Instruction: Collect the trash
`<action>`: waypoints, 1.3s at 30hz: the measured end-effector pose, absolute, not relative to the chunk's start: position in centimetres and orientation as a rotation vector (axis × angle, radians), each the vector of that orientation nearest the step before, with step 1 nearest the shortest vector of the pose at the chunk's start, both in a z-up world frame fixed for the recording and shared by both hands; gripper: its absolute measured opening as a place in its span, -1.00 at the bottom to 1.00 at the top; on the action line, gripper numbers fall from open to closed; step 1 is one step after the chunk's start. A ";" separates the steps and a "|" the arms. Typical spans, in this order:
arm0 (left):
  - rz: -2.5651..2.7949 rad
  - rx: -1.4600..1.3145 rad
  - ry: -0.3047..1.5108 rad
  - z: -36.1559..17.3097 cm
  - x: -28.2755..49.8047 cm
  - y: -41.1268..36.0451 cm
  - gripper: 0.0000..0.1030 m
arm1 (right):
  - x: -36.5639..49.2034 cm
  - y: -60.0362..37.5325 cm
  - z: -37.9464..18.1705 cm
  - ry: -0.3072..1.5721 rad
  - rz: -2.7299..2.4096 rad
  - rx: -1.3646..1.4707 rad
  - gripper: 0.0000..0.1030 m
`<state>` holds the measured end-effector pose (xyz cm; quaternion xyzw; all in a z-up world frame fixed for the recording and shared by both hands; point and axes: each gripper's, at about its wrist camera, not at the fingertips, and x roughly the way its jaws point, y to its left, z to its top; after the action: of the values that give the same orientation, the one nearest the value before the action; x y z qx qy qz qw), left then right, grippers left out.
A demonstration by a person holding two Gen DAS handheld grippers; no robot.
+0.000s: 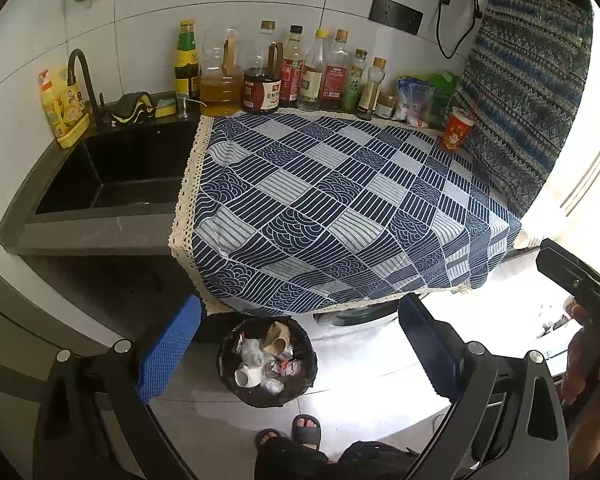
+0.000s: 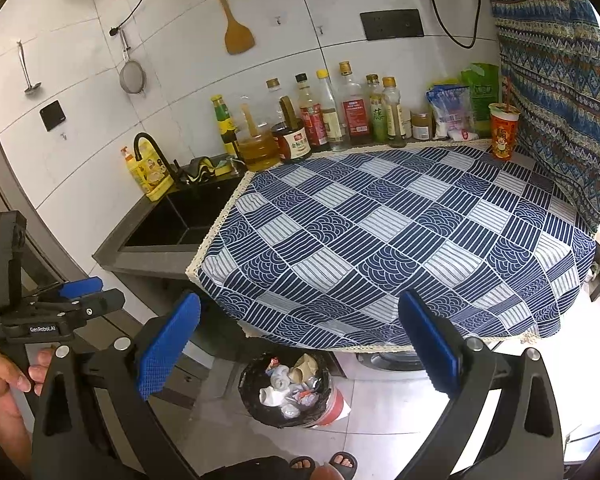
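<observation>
I hold both tools back above the floor; the left gripper (image 1: 300, 352) and the right gripper (image 2: 298, 344) are spread wide with nothing between; the trash bin (image 1: 236, 390) stands below the counter edge, already filled with wrappers; one red cup (image 2: 504, 132) waits at the cloth's (image 2: 380, 240) far corner, probably the last trash.

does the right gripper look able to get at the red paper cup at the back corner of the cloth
Probably yes. The right gripper is open and empty, and the checked cloth between it and the red paper cup is bare. It is a long reach, with the patterned curtain close beside the cup.
</observation>
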<state>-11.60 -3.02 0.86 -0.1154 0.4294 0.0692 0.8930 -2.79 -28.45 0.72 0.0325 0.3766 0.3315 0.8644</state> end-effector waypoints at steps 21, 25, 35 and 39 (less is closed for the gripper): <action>0.136 -0.233 0.892 1.0 -11.1 -3.3 0.87 | -2.2 -28.6 0.6 0.801 0.688 0.069 0.90; 0.136 -0.234 0.887 1.1 -11.0 -3.2 0.87 | -2.2 -28.6 0.6 0.799 0.686 0.064 0.90; 0.130 -0.234 0.881 1.1 -11.3 -3.3 0.87 | -2.1 -28.3 0.4 0.807 0.683 0.059 0.90; 0.129 -0.232 0.882 1.2 -11.3 -3.2 0.87 | -2.1 -28.4 0.4 0.809 0.680 0.063 0.90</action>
<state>-11.32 -3.21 1.17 -0.1122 0.4254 0.0625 0.8959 -2.12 -28.37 0.36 0.0303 0.3857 0.3244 0.8632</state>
